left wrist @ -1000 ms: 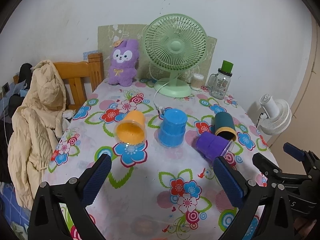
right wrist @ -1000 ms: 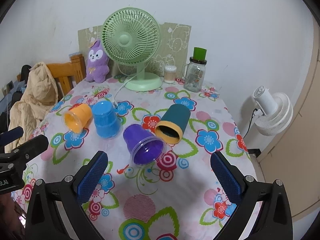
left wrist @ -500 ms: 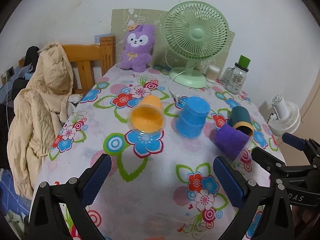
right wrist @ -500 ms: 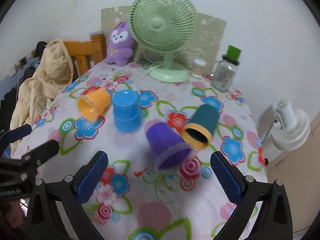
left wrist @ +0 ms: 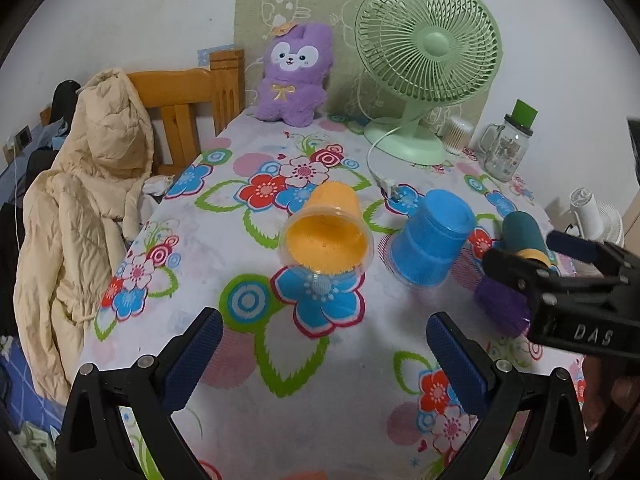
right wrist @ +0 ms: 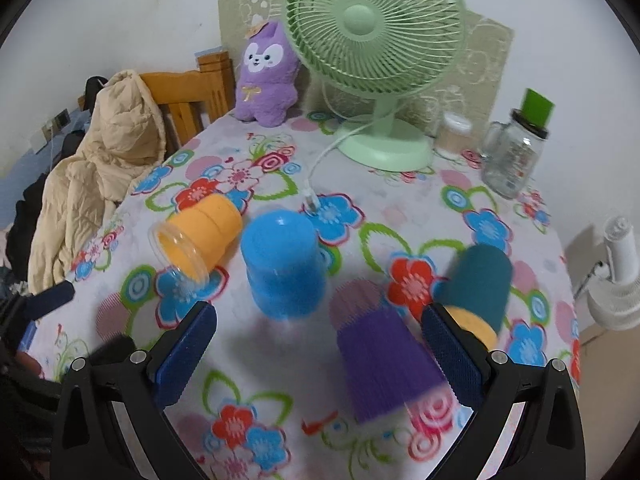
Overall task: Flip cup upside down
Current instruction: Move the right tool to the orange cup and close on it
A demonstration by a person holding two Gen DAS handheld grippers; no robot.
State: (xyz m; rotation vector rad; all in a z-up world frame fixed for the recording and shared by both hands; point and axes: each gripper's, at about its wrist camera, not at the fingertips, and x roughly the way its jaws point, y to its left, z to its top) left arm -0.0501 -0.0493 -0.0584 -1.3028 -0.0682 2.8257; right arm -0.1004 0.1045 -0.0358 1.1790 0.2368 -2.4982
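Observation:
Several cups sit on the floral tablecloth. An orange cup (left wrist: 328, 232) (right wrist: 200, 236) lies on its side, mouth toward me. A blue cup (left wrist: 430, 238) (right wrist: 282, 264) stands upside down. A purple cup (right wrist: 384, 364) (left wrist: 502, 304) and a teal cup (right wrist: 480, 288) (left wrist: 524, 234) lie on their sides. My left gripper (left wrist: 324, 360) is open, just short of the orange cup. My right gripper (right wrist: 320, 356) is open, low over the table, its right finger beside the purple cup. It also shows in the left wrist view (left wrist: 568, 268), over the purple cup.
A green fan (left wrist: 424, 60) with its white cord, a purple plush (left wrist: 294, 76), a glass jar (left wrist: 506, 148) and a small container stand at the back. A wooden chair with a beige coat (left wrist: 84, 200) is on the left. A white fan (right wrist: 616, 280) stands beyond the right edge.
Both grippers have moved forward toward the cups. The left one now faces the orange cup; the right one has closed in on the purple cup. Both stay open.

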